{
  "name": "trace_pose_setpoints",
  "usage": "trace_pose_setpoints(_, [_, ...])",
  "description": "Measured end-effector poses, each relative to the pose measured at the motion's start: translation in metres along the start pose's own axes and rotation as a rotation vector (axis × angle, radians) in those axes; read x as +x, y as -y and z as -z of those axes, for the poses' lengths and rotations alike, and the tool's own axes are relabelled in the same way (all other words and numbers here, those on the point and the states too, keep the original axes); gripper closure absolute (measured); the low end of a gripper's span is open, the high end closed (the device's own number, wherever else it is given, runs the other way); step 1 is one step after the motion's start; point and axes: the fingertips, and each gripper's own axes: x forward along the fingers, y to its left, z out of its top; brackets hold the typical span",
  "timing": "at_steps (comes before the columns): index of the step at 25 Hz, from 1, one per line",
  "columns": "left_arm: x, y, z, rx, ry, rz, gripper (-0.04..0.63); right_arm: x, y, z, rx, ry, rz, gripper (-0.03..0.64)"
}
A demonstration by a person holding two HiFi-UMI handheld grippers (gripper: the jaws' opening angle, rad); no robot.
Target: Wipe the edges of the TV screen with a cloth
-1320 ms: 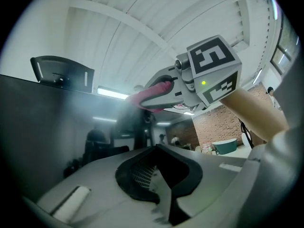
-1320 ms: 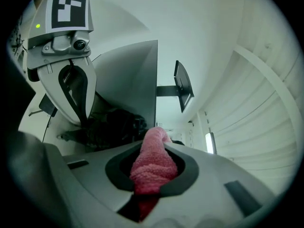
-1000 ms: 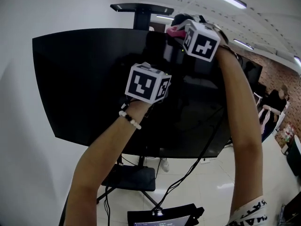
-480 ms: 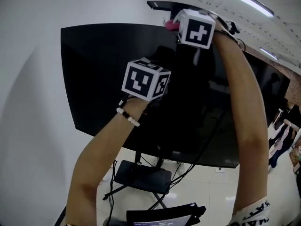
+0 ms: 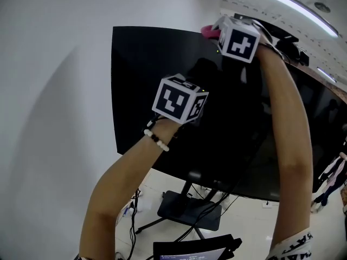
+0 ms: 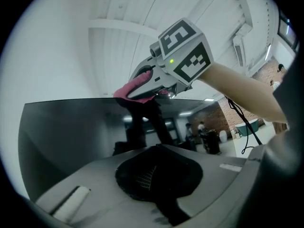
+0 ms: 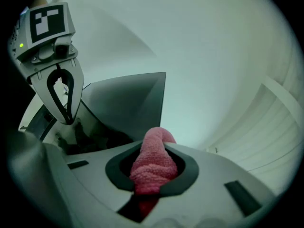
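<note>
The right gripper (image 6: 137,91) is raised to the top edge of the TV (image 5: 146,91), with its jaws clamped on a rolled pink cloth (image 7: 153,165). The cloth bulges out past the jaw tips. In the left gripper view it meets the TV's top edge, some way in from the upper left corner as the head view shows it.

The left gripper (image 7: 65,118) sits lower, in front of the dark screen and well apart from the cloth. Its jaws are closed tip to tip with nothing between them. A beaded bracelet (image 5: 156,140) circles the left wrist.

The TV stands on a dark stand (image 5: 190,210) with cables (image 5: 214,199) trailing over the pale floor (image 5: 157,186). A plain white wall (image 5: 54,64) is beside and behind it. The glossy screen reflects the arms and the room. A long ceiling light (image 5: 293,4) runs above the right gripper.
</note>
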Motion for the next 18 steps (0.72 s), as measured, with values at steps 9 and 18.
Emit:
trace_pose_setpoints(9, [-0.087,-0.14,0.036,-0.007,-0.057,-0.029,0.595,0.082,0.029,-0.12,0.071,-0.019,0.024,0.555])
trace_pose_setpoints(18, [-0.155,-0.215,0.091,-0.072,-0.101,-0.049,0.595,0.15,0.036,-0.219,0.058,-0.012,0.025,0.554])
